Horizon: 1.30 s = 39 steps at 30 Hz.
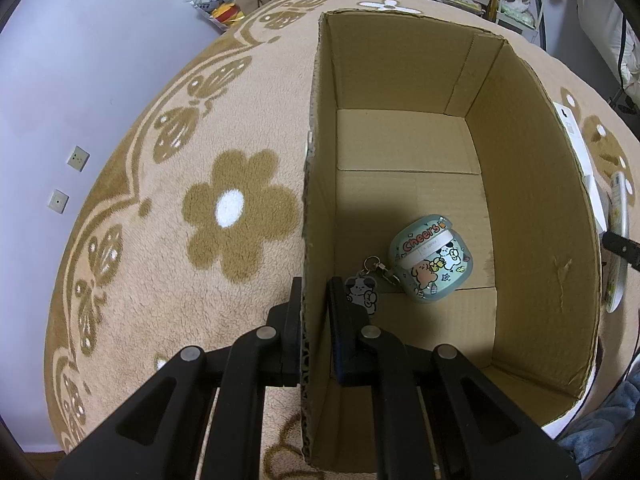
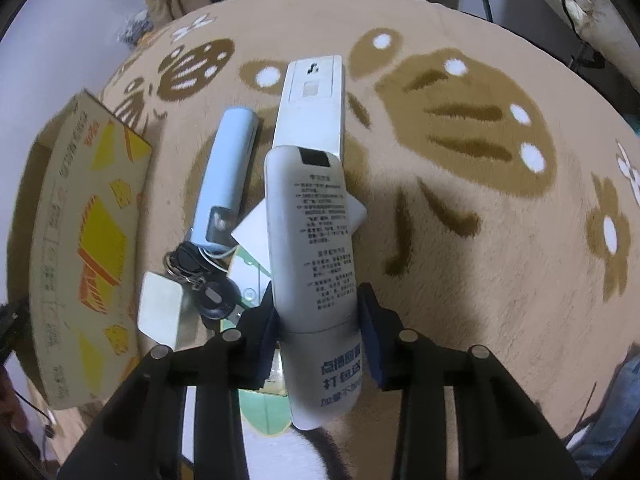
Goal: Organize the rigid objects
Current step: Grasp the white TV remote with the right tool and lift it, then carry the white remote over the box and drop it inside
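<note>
Right gripper (image 2: 318,334) points steeply down; its 2 blue pads flank the near half of the white remote (image 2: 312,248) and appear to press it. The remote's long axis runs near to far, in line with the fingers. The cardboard box (image 2: 76,240) lies to the left. Left gripper (image 1: 314,320) is clamped on the box's left wall (image 1: 310,216); 1 earbud case (image 1: 430,258) sits inside

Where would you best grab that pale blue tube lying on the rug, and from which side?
Grip the blue tube across its middle, coming straight down from above with the fingers on its two long sides. It lies flat, long and narrow, so the width fits between fingers. Avoid its near end, where the keys crowd it.
</note>
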Each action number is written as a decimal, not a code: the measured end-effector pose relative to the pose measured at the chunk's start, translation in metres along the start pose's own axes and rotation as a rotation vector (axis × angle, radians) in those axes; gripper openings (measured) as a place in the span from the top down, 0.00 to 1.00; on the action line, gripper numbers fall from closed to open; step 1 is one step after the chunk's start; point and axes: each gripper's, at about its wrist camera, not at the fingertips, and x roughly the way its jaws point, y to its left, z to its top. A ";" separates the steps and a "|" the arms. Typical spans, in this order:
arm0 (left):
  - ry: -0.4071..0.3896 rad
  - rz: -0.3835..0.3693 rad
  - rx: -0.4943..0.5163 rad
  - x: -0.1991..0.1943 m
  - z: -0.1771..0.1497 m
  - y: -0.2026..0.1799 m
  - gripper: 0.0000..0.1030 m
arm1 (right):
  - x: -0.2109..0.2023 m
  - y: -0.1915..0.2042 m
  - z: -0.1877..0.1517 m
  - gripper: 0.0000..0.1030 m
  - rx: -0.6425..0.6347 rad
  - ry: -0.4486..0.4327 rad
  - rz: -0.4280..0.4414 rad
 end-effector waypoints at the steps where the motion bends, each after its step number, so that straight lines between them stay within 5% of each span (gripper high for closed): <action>1: 0.000 0.000 0.000 0.000 0.000 0.000 0.90 | -0.003 0.000 0.001 0.61 0.003 -0.011 0.001; 12: 0.011 -0.014 -0.026 0.000 -0.001 0.002 0.91 | -0.026 0.005 0.009 0.62 0.014 -0.082 0.039; 39: 0.019 -0.056 -0.059 0.001 -0.001 0.006 0.92 | -0.110 0.120 0.030 0.62 -0.257 -0.249 0.222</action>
